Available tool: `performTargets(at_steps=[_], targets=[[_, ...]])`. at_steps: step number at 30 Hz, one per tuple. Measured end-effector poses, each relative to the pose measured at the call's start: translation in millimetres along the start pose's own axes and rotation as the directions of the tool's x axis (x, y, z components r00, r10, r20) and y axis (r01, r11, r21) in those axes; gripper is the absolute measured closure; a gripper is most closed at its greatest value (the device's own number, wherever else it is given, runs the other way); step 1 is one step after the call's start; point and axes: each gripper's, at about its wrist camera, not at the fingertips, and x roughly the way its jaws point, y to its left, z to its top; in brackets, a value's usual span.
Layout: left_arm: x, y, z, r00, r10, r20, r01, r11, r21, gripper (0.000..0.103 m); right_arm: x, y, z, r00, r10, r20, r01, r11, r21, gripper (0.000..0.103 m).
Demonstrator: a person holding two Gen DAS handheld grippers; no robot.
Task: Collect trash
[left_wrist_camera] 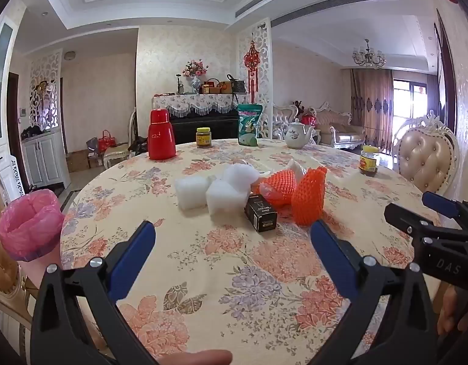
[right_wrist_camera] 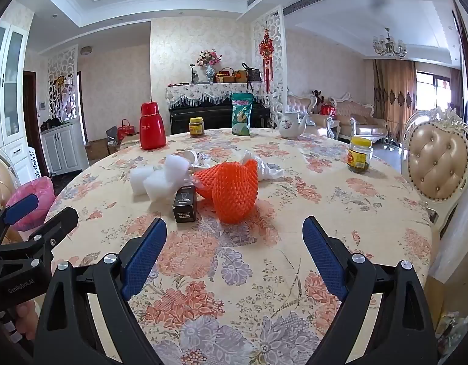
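Observation:
A heap of trash lies mid-table: white foam blocks [left_wrist_camera: 200, 191] [right_wrist_camera: 149, 179], orange foam fruit nets [left_wrist_camera: 308, 197] [right_wrist_camera: 234, 193], a small black box [left_wrist_camera: 260, 214] [right_wrist_camera: 184, 205] and crumpled white wrapping [right_wrist_camera: 266, 167]. My left gripper [left_wrist_camera: 234, 231] is open and empty, just short of the black box. My right gripper [right_wrist_camera: 234, 228] is open and empty, just short of the orange net. A bin with a pink bag [left_wrist_camera: 29, 223] [right_wrist_camera: 33, 199] stands off the table's left edge. The right gripper also shows in the left wrist view [left_wrist_camera: 428, 210], the left gripper in the right wrist view [right_wrist_camera: 42, 210].
On the round floral table [left_wrist_camera: 234, 273] stand a red thermos [left_wrist_camera: 161, 135], two jars [left_wrist_camera: 203, 137] [right_wrist_camera: 359, 155], a green snack bag [left_wrist_camera: 248, 125] and a white teapot [left_wrist_camera: 297, 135] at the back. A padded chair [right_wrist_camera: 437, 164] stands at the right.

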Motion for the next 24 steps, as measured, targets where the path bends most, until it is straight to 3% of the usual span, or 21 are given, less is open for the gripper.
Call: performTargets(at_steps=[24], targets=[[-4.5,2.0,-0.3,1.000,0.010,0.000,-0.010,1.000,-0.014,0.004,-0.7,0.8,-0.8,1.000,0.003,-0.007,-0.003,1.000,0.005,0.018]])
